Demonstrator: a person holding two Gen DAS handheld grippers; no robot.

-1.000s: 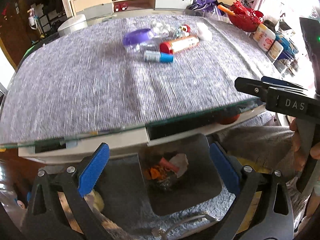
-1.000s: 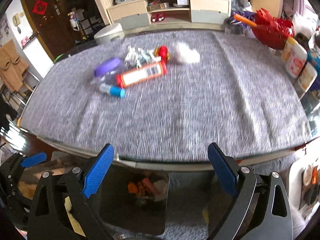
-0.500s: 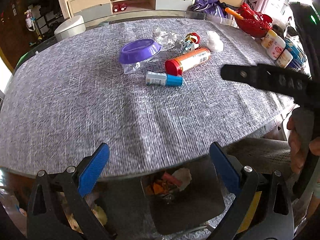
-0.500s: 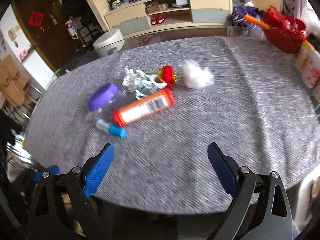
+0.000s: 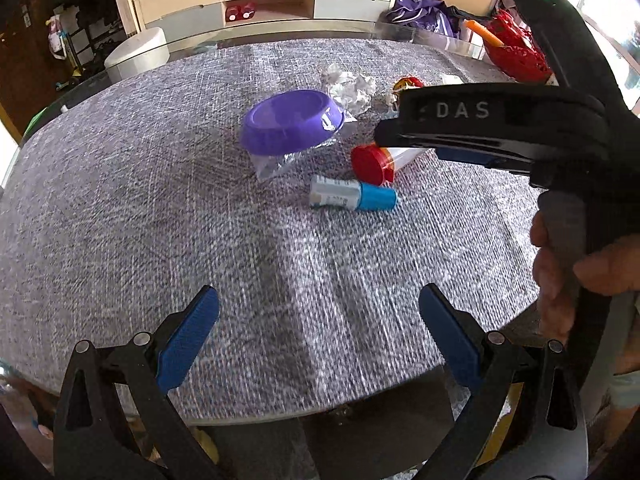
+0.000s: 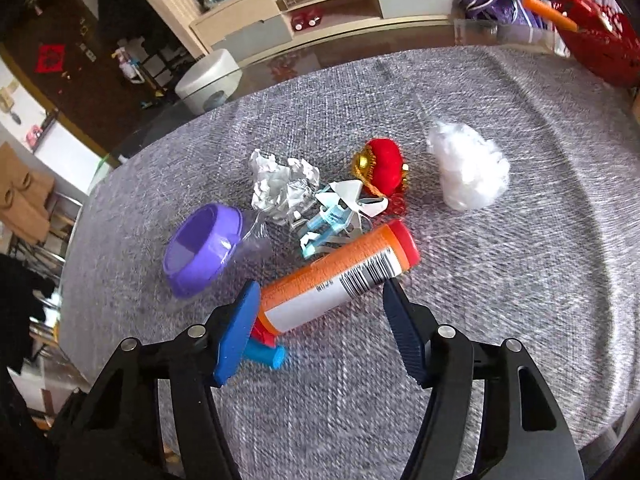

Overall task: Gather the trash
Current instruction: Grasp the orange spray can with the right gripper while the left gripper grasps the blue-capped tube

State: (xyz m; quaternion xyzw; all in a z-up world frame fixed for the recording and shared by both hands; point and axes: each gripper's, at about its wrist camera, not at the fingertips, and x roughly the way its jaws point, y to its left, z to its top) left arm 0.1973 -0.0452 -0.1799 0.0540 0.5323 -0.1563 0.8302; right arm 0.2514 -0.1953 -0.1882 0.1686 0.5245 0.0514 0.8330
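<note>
Right tool (image 6: 320, 312) closing around orange tube (image 6: 336, 280); left tool (image 5: 318, 332) apart, empty.
Since a second ago both tools left the counter (image 5: 100, 200) edge for the litter; pickup looks imminent, pads not yet pressing. Right view alone shows white fluff (image 6: 466, 170) beyond the tube; left view, the bin (image 5: 380, 432) below.

Near cloth open, trash cluster tight

My left gripper (image 5: 318, 322) has bare grey cloth (image 5: 160, 220) ahead; my right gripper (image 6: 316, 312) straddles the orange tube (image 6: 340, 276), crowded by purple bowl (image 6: 202, 248), blue-capped vial (image 6: 266, 354) and plastic scraps (image 6: 340, 216).
</note>
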